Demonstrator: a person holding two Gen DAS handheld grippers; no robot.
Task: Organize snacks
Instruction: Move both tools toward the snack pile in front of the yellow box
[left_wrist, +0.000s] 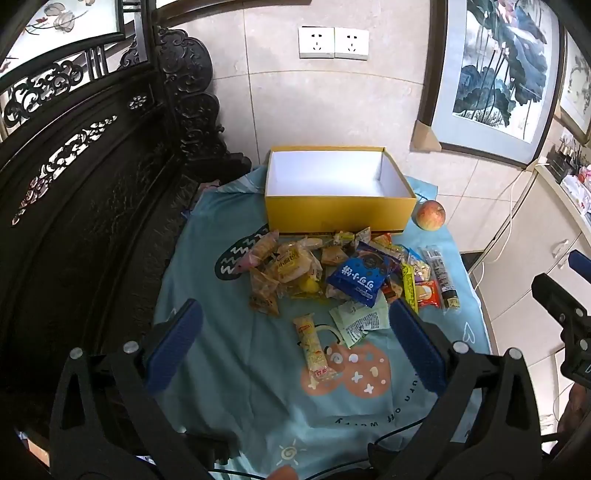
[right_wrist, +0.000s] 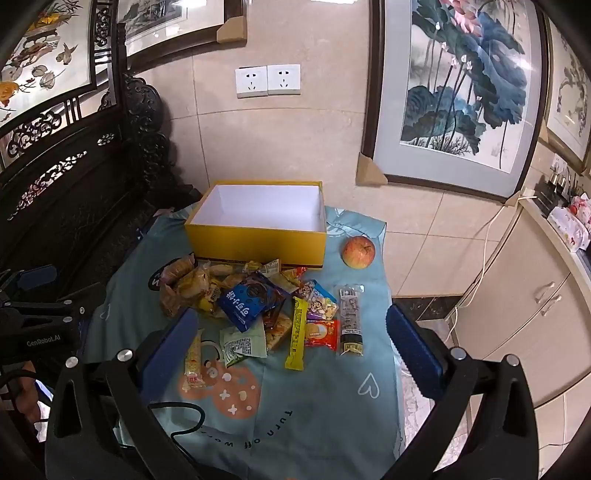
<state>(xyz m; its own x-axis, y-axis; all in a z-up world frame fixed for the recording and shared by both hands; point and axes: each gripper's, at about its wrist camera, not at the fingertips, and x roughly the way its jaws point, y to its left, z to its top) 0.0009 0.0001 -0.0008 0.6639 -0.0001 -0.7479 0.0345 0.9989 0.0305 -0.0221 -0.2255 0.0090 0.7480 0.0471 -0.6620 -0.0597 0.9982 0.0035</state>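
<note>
An open, empty yellow box (left_wrist: 340, 210) (right_wrist: 255, 240) stands at the far side of a blue cloth. A heap of wrapped snacks lies in front of it, with a blue cookie pack (left_wrist: 360, 275) (right_wrist: 249, 299) on top. A pale stick snack (left_wrist: 314, 341) (right_wrist: 194, 360) and a green packet (left_wrist: 356, 323) (right_wrist: 242, 341) lie nearer. A yellow bar (right_wrist: 297, 334), a red pack (right_wrist: 321, 334) and a dark bar (left_wrist: 441, 277) (right_wrist: 351, 319) lie at the right. My left gripper (left_wrist: 295, 343) is open and empty above the cloth. My right gripper (right_wrist: 290, 341) is open and empty too.
A red-yellow apple (left_wrist: 430, 215) (right_wrist: 358, 251) sits right of the box. A dark carved wooden screen (left_wrist: 92, 203) stands at the left. A tiled wall with sockets (left_wrist: 332, 42) is behind. White cabinets (right_wrist: 517, 306) with a cable stand at the right. The cloth (left_wrist: 240, 369) covers a small table.
</note>
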